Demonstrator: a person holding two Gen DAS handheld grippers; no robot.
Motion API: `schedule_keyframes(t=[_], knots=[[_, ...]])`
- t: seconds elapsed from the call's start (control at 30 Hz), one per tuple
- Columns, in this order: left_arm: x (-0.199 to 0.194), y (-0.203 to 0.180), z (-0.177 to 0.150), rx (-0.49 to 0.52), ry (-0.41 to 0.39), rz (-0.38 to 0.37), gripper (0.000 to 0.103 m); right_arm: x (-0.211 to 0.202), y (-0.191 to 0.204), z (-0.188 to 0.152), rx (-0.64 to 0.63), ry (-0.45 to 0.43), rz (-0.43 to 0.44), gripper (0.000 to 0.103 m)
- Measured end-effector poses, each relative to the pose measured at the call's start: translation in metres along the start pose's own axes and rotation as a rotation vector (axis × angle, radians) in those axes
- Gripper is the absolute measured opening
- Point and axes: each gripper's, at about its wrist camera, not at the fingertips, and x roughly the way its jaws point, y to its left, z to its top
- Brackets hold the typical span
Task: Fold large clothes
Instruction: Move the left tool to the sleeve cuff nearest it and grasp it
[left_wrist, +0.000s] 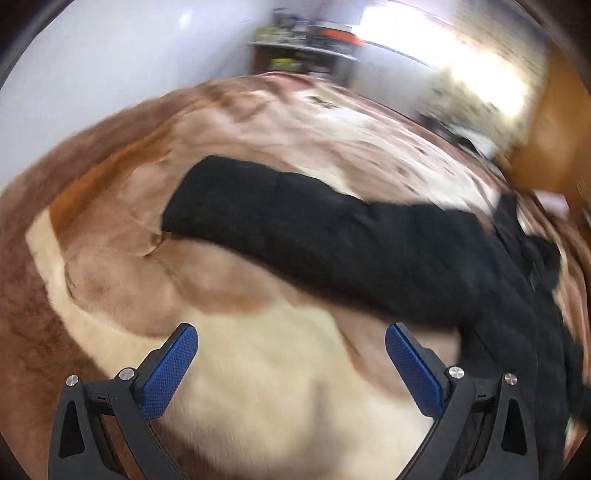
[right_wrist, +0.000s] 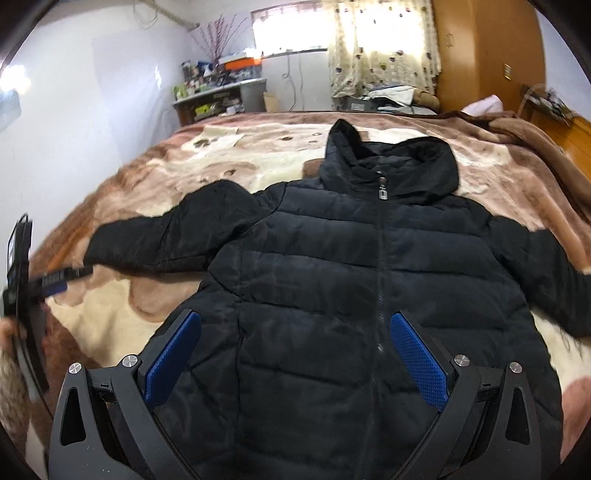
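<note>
Black jacket (right_wrist: 332, 277) flat | left gripper (left_wrist: 291, 332) wide, empty; right gripper (right_wrist: 295, 321) likewise

Black puffy jacket sleeve (left_wrist: 295, 229) stretched across fuzzy brown-and-cream blanket (left_wrist: 258, 387); left gripper (left_wrist: 291, 369) spread wide, just beside sleeve.

left gripper (left_wrist: 291, 332): jaws spread wide, nothing between the blue pads, tips pointing 12 o'clock | right gripper (right_wrist: 295, 321): jaws spread wide, nothing pinched, tips at 12 o'clock | left gripper also shows at 9 o'clock of right-wrist view, blurred
</note>
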Motion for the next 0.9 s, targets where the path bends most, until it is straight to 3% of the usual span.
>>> schedule_keyframes(t=[0.17, 0.33, 0.43, 0.8, 0.87, 0.9], knots=[[0.046, 0.028, 0.034, -0.139, 0.040, -0.042, 0.102, 0.025, 0.025, 0.007, -0.106, 0.003, 0.032, 0.102], [0.069, 0.047, 0.057, -0.261, 0.013, -0.006, 0.102, 0.047, 0.043, 0.014, -0.155, 0.019, 0.060, 0.102], [0.090, 0.050, 0.068, -0.302, 0.045, 0.002, 0.102, 0.055, 0.050, 0.017, -0.167, 0.021, 0.078, 0.102], [0.126, 0.042, 0.071, -0.326, 0.107, 0.090, 0.100, 0.062, 0.043, 0.019, -0.153, 0.020, 0.060, 0.102], [0.125, 0.039, 0.073, -0.322, 0.106, 0.100, 0.094, 0.060, 0.039, 0.020, -0.142, 0.010, 0.057, 0.102], [0.124, 0.039, 0.074, -0.328, 0.105, 0.094, 0.086, 0.059, 0.037, 0.020, -0.136, 0.006, 0.053, 0.102]])
